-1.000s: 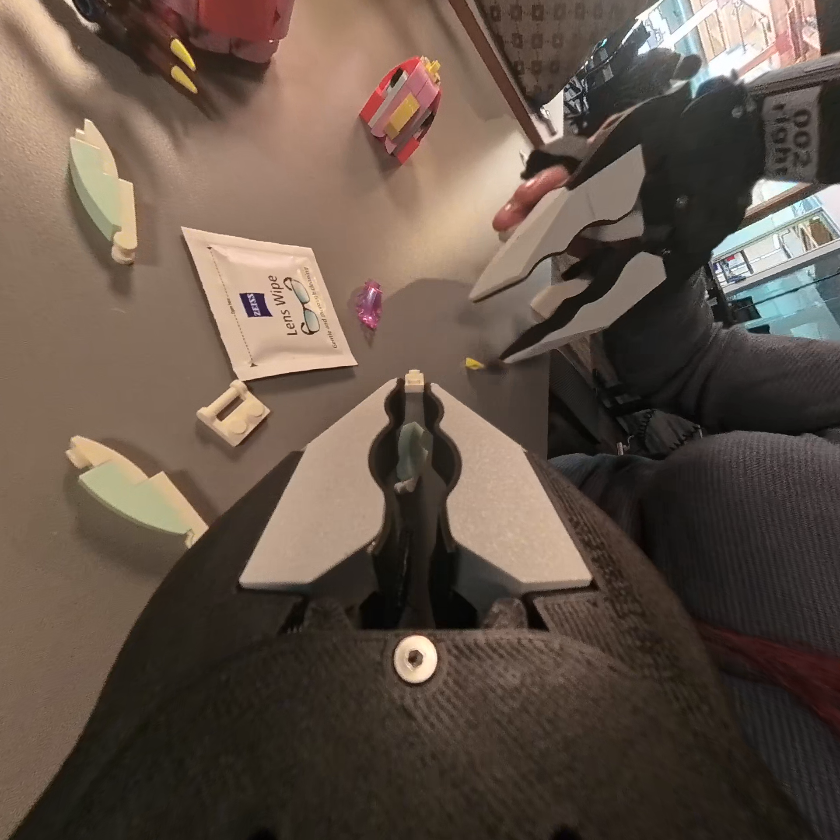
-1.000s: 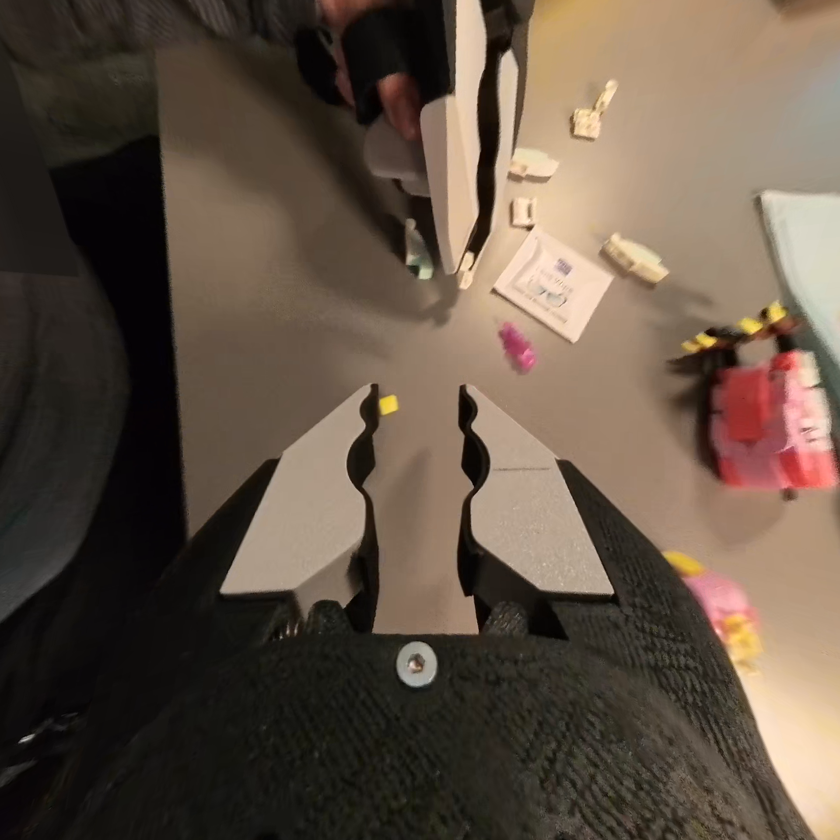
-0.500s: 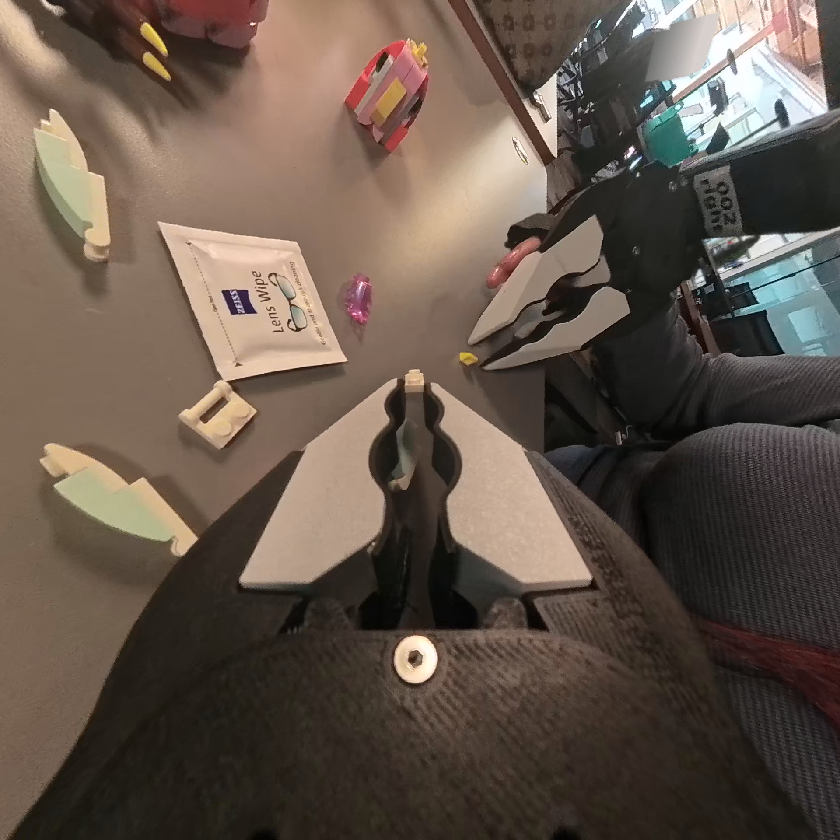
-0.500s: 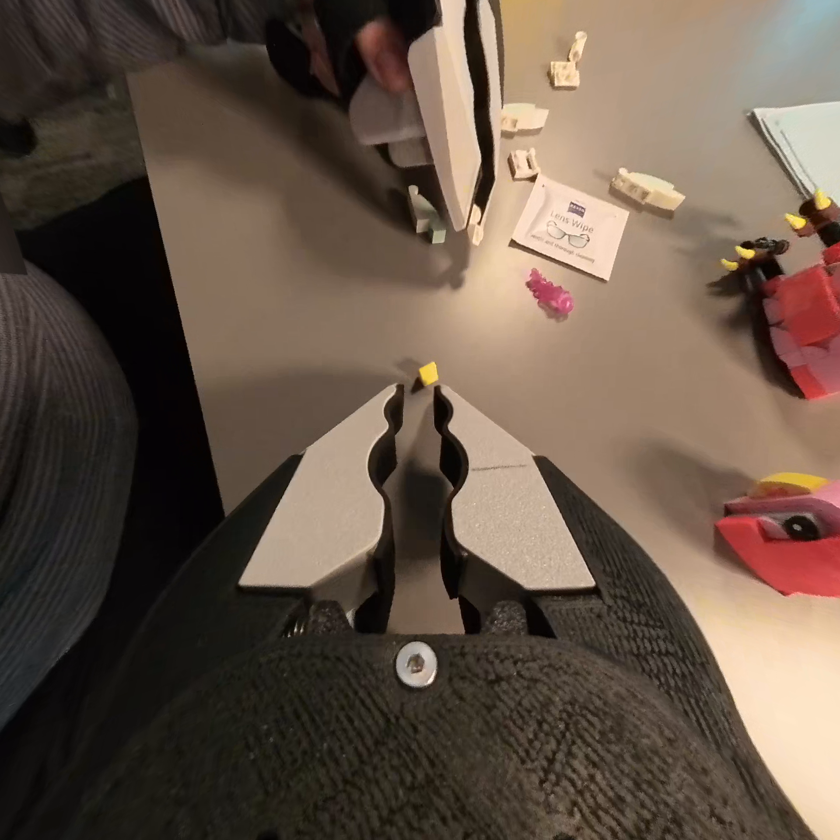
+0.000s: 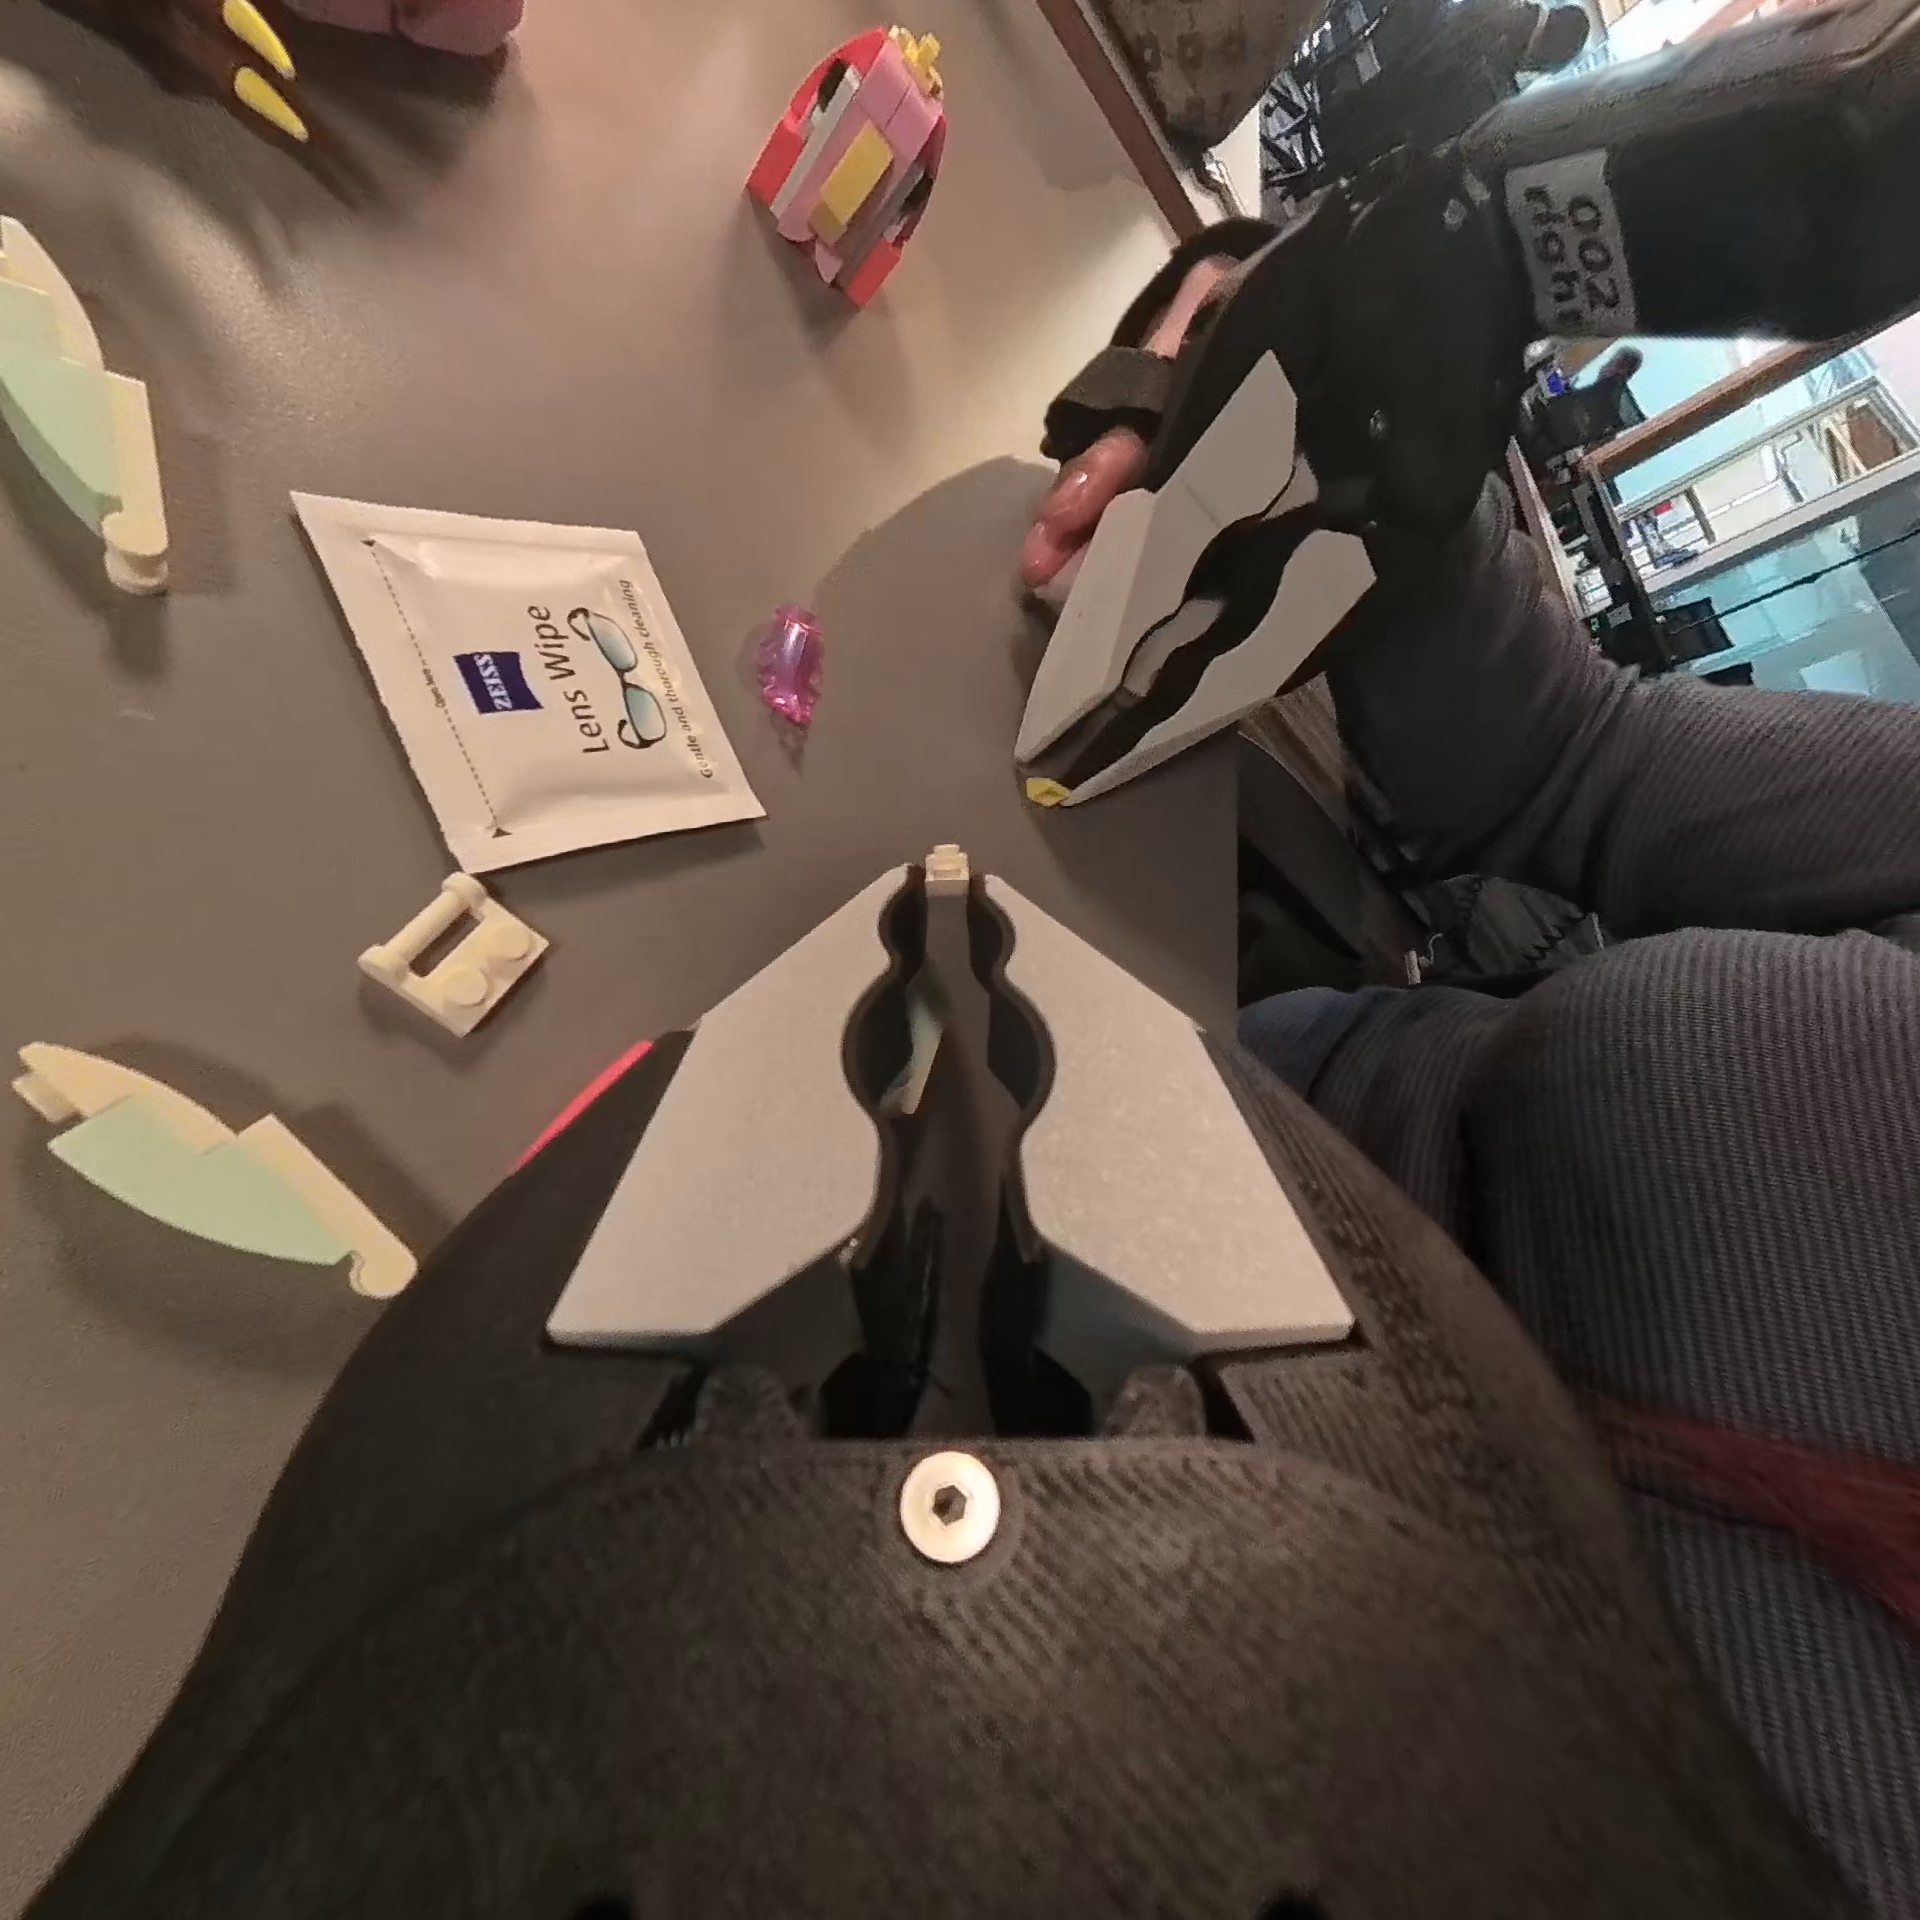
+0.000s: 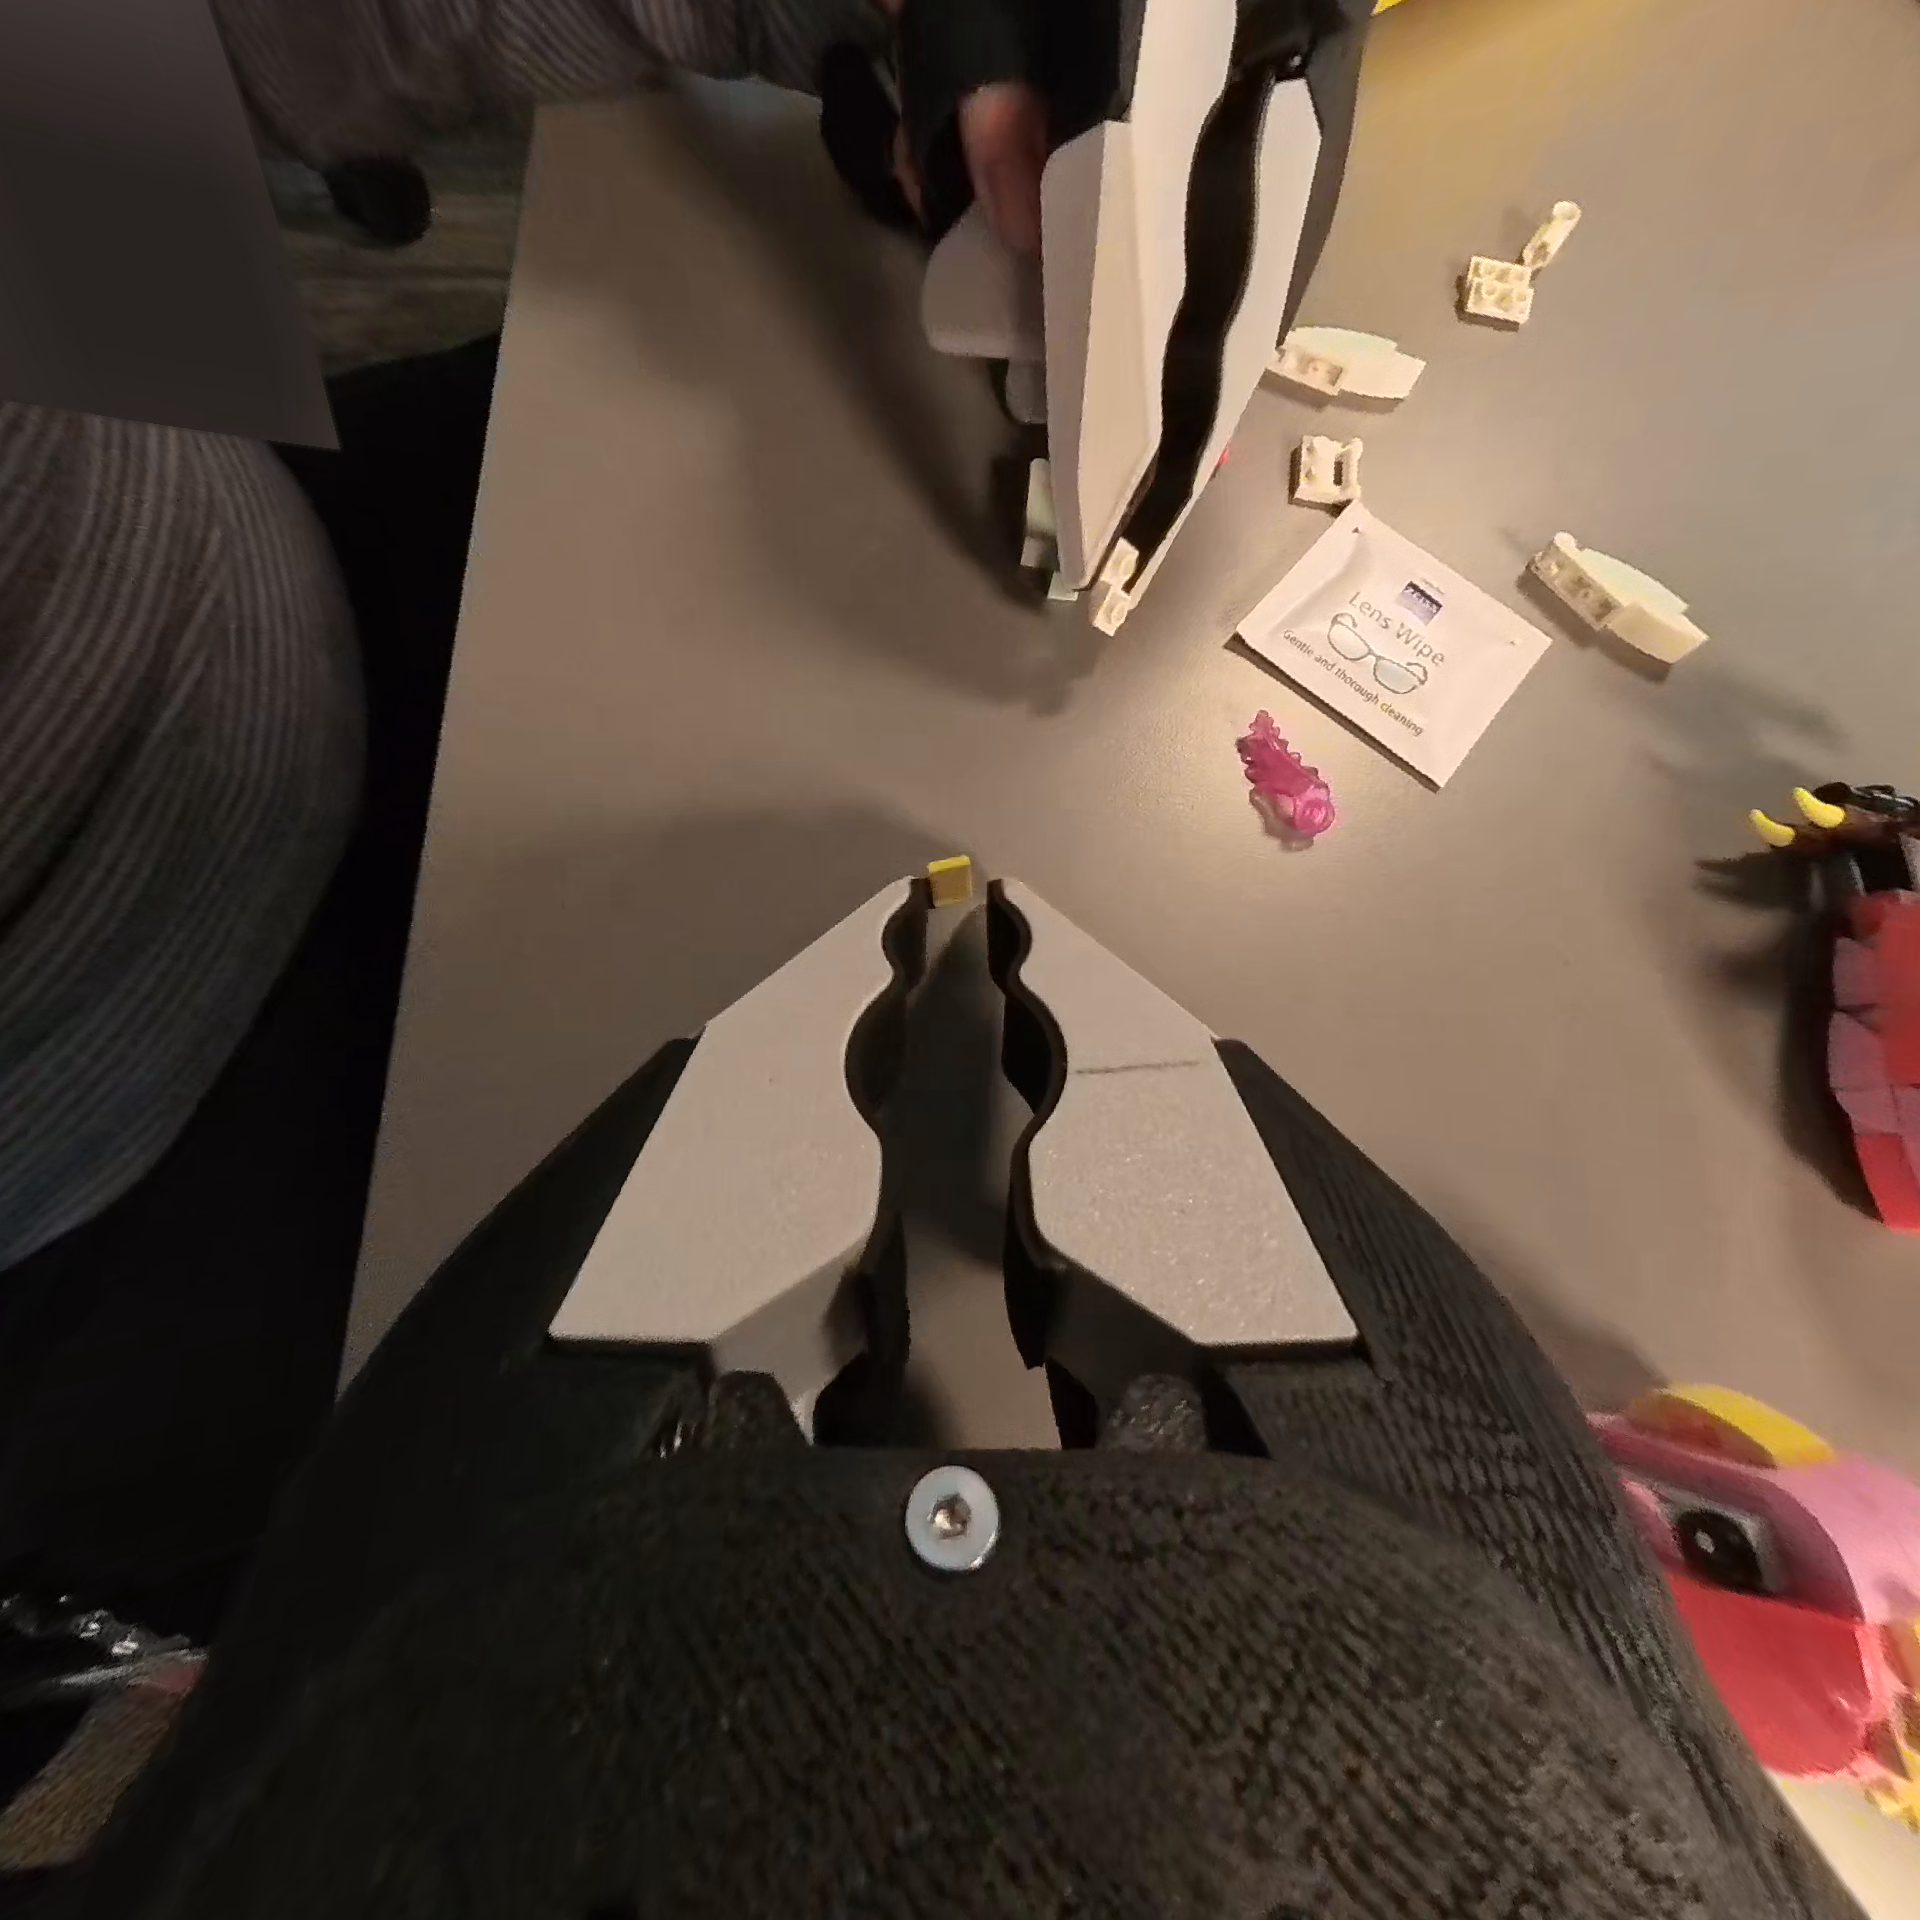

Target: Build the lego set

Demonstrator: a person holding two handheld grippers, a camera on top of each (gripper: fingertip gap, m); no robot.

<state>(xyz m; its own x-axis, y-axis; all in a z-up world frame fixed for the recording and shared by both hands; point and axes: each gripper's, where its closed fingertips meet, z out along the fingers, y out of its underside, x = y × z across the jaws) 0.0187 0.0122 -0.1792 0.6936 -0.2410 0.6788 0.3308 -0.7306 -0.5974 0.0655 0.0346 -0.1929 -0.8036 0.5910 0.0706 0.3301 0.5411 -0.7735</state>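
Note:
My left gripper [image 5: 945, 883] is shut on a cream and mint brick piece [image 5: 943, 871]. Its cream stud pokes out past the fingertips, and it also shows in the right wrist view [image 6: 1117, 587], just above the grey table [image 6: 727, 520]. My right gripper [image 6: 953, 888] is low over the table near its edge. A tiny yellow piece [image 6: 951, 883] stands between its fingertips. The piece lies against the left finger, and a thin gap shows at the right finger. The left wrist view shows this piece [image 5: 1044, 792] on the table at that gripper's tips.
A white sachet [image 5: 520, 675], a clear pink piece [image 5: 790, 665], a cream hinge plate [image 5: 452, 956] and two mint and cream wing pieces [image 5: 208, 1184] lie on the table. A red and pink brick build [image 5: 857, 177] sits farther off. A person's legs are past the table edge [image 5: 1236, 831]. My right fingertips sit around 6 cm from my left ones. It is some 7 cm from my left tips to the white sachet [image 5: 520, 675]. My right wrist view [image 6: 1413, 616] looks at it from another angle.
My right gripper's jaws narrowed a lot and moved forward, so the yellow piece now stands between the tips. My left gripper kept its hold on the cream and mint piece.

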